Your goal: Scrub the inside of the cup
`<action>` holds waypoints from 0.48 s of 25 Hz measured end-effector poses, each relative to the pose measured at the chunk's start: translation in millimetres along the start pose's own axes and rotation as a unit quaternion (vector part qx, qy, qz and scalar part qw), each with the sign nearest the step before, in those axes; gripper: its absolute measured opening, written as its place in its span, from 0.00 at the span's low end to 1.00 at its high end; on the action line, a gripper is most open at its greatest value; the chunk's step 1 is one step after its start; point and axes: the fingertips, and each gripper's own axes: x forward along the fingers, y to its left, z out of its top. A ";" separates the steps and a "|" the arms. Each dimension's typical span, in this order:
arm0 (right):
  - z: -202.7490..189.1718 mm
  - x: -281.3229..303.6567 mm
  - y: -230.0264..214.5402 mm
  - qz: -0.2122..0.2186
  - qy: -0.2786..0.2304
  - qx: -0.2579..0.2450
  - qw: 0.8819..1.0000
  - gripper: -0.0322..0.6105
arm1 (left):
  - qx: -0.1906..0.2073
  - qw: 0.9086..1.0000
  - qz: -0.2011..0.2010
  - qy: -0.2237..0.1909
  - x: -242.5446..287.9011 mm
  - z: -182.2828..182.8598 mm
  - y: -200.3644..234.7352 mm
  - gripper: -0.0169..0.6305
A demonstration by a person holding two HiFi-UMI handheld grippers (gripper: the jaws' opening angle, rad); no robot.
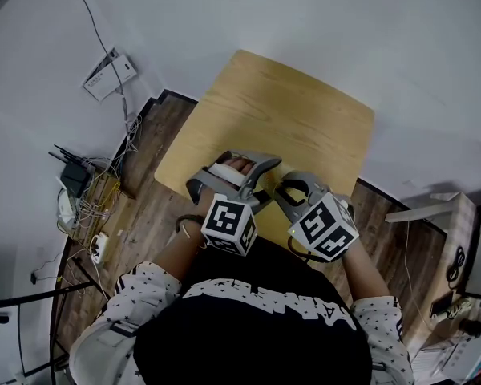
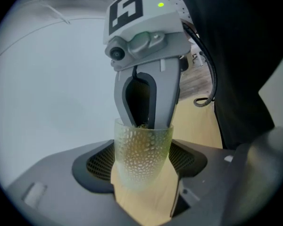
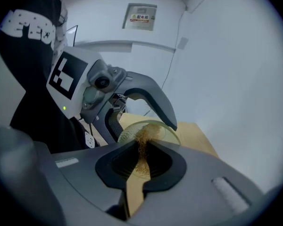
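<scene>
Nearest the head camera, at 6 o'clock, the person's black top and spotted sleeves are filling the bottom of the head view, with both marker cubes sitting just ahead of them. The left gripper (image 2: 141, 175) is holding its jaws wide and is clamping them on the two sides of the cup (image 2: 142, 149), a translucent dimpled tumbler. The cup is sitting between those jaws over the 6 o'clock edge of the wooden table (image 1: 289, 111), its mouth tilting towards the other tool. Whether its base is resting on the wood cannot be told.

The right gripper (image 3: 140, 160), at 3 o'clock of the left one, is keeping its jaws almost together and is pinching a thin golden scrubber (image 3: 142, 147) between them. Its tips are standing inside the cup's mouth, with the scrubber lying against the inner wall.

By this reading the scrubbing itself is the step in hand, the cup being steadied by one tool and worked by the other. The next move is likely calling for a roll of the right wrist so the scrubber sweeps round the wall and down to the base, while the left grip is staying firm enough that the smooth cup does not twist or slip.

Farther off, a router (image 1: 74, 171) and loose cables are lying on the floor at 9 o'clock
</scene>
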 end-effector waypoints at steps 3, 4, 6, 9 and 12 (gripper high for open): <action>-4.7 -0.6 0.8 -0.003 0.022 -0.062 0.998 0.12 | -0.008 1.000 -0.007 -0.004 1.8 1.7 -0.5 0.58; -6.2 -0.8 1.2 -0.003 0.029 -0.081 0.996 0.12 | -0.010 1.000 -0.009 -0.005 2.1 2.4 -0.8 0.58; -9.3 -1.3 2.3 -0.003 0.043 -0.116 0.992 0.12 | -0.015 1.000 -0.015 -0.008 2.8 3.6 -2.0 0.58; -14.2 -2.8 3.0 -0.006 0.061 -0.173 0.983 0.12 | -0.026 0.999 -0.021 -0.011 4.5 5.9 -3.8 0.58; -15.8 -4.0 1.3 -0.027 0.073 -0.244 0.967 0.13 | -0.038 0.999 -0.024 -0.014 6.1 7.3 -3.6 0.58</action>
